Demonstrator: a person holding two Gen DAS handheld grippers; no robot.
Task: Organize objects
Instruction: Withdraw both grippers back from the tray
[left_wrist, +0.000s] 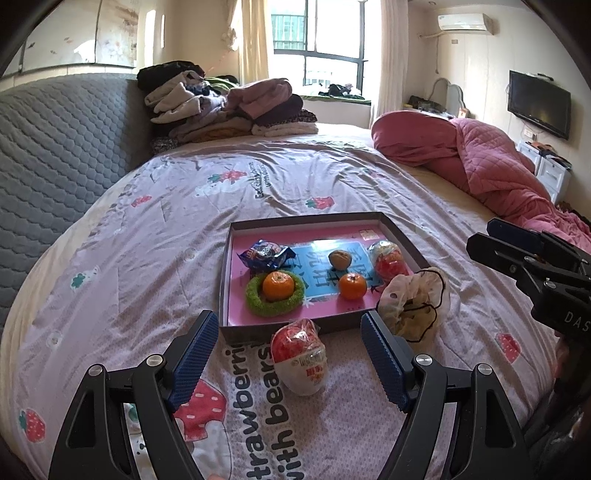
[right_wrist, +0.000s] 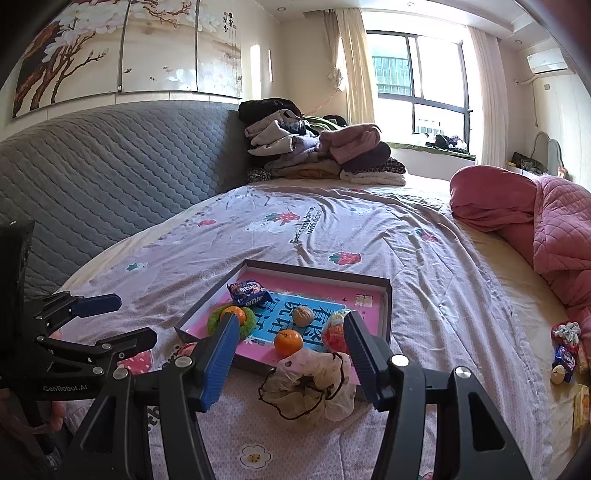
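Both grippers hover low over the bed (left_wrist: 332, 184). The left gripper (left_wrist: 288, 354) has its jaws spread wide, and a wrapped red-and-white snack (left_wrist: 299, 358) lies on the quilt between them, untouched, just in front of the tray (left_wrist: 225, 280). The right gripper (right_wrist: 291, 354) is spread too, gripping nothing, with a cream hair scrunchie (right_wrist: 306, 387) lying between its fingers against the tray's near edge. Inside the tray sit two oranges, one in a green ring (left_wrist: 275, 295), a walnut (left_wrist: 340, 258), a blue packet (left_wrist: 266, 254) and another wrapped snack.
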